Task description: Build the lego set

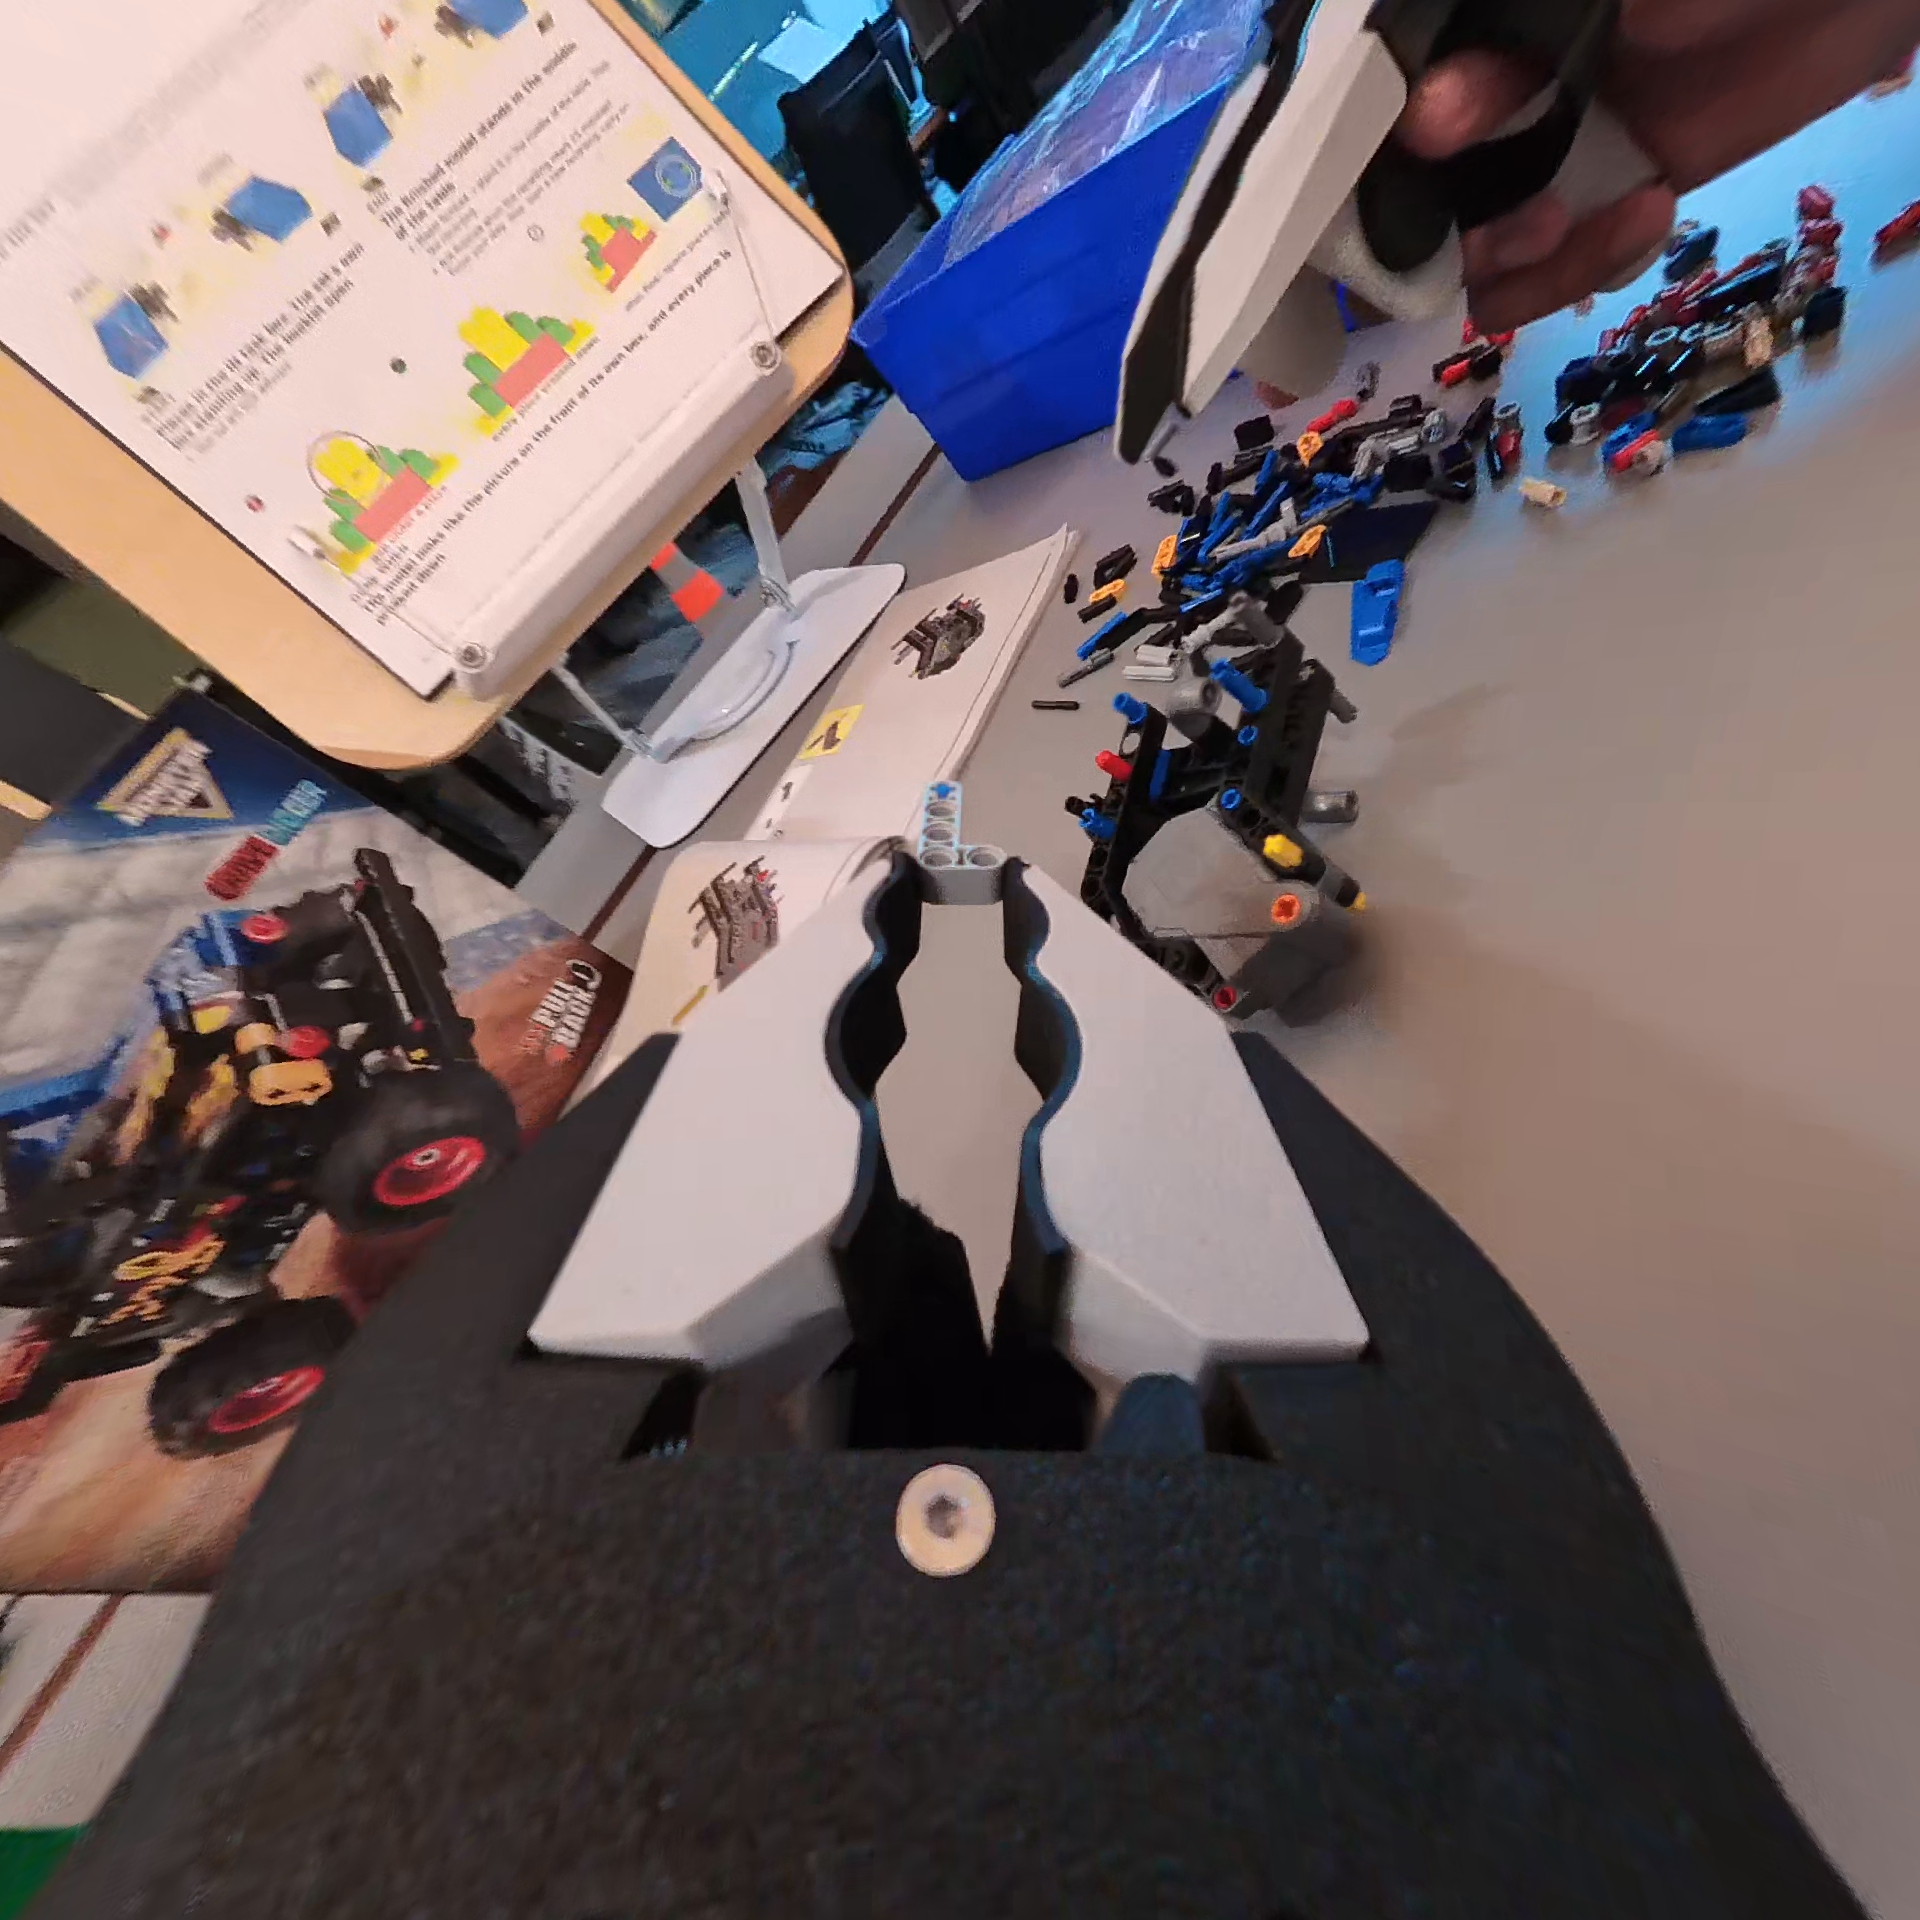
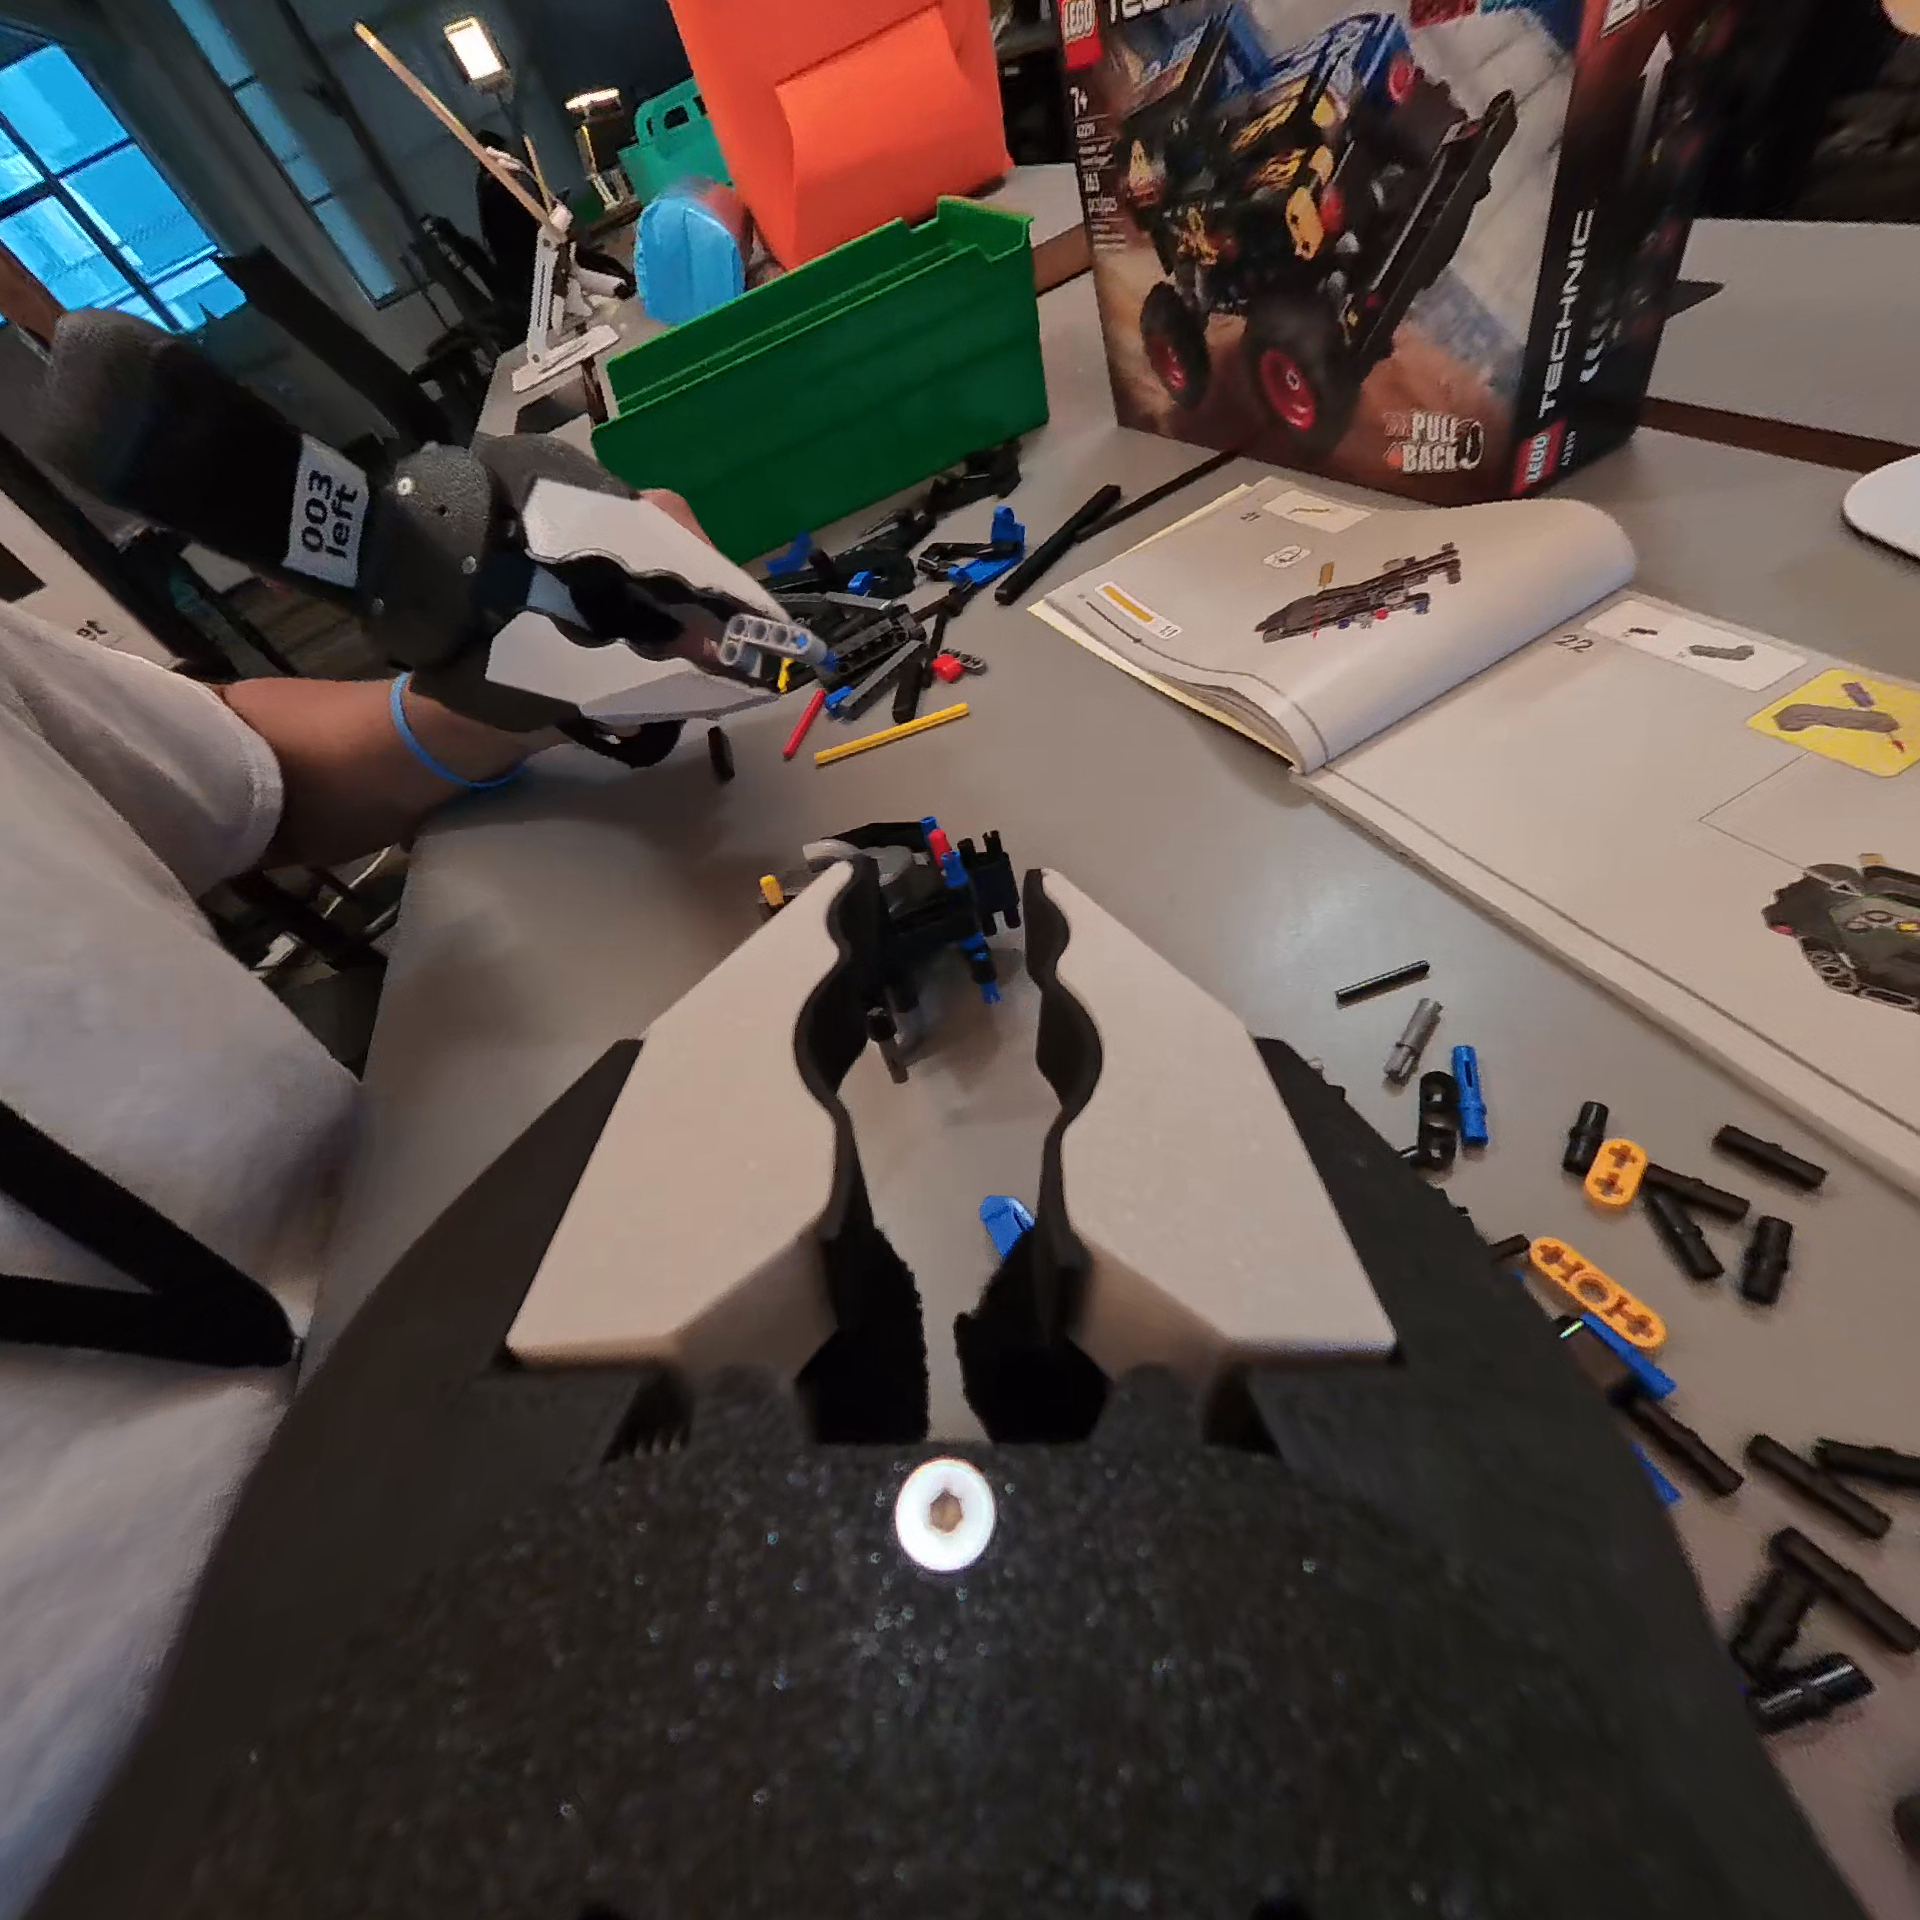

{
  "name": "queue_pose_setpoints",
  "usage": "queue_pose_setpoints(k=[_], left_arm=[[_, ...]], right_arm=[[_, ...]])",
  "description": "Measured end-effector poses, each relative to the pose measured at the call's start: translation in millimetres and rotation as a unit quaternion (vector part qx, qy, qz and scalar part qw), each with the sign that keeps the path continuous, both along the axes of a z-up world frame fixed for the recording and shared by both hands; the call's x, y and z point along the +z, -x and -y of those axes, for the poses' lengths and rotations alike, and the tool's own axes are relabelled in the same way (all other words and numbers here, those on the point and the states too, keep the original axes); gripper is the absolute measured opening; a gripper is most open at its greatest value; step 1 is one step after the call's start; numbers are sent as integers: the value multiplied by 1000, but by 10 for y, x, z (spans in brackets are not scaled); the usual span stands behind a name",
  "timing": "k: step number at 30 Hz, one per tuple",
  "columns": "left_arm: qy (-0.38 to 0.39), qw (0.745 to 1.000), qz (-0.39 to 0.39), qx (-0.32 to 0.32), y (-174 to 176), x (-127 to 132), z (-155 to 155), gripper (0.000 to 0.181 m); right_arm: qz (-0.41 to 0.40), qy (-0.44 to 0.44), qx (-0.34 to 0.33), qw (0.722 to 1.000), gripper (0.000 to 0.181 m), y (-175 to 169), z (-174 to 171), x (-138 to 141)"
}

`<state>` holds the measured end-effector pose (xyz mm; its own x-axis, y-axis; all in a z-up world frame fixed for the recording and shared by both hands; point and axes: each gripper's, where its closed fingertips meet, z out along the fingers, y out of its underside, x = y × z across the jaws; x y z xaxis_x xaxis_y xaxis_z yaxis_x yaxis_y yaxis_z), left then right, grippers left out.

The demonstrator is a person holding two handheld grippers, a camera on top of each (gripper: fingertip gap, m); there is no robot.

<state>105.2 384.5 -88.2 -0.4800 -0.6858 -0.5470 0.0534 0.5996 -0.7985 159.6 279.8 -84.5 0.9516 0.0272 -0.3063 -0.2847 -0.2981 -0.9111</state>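
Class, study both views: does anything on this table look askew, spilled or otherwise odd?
Nothing is damaged. Loose pieces lie scattered across the grey table rather than in the green bin, and the instruction booklet has one page curled over.

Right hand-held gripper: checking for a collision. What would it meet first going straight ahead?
Probably the partly built model, which lies on the table between the open right hand-held gripper tips; depth is unclear.
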Motion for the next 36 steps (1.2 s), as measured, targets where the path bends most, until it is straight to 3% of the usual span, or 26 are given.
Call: queue_pose_setpoints(k=[7,17,36], left_arm=[[58,996,-58,-24,-11,-78,-17,14],[67,995,-66,-36,6,-87,-59,14],[84,990,-101,-50,53,-151,16,14]], right_arm=[[-23,11,-4,1000,27,-49,-15,-90],[-88,-9,-11,996,25,-169,19,-90],[-36,3,-4,999,23,-103,11,-84]])
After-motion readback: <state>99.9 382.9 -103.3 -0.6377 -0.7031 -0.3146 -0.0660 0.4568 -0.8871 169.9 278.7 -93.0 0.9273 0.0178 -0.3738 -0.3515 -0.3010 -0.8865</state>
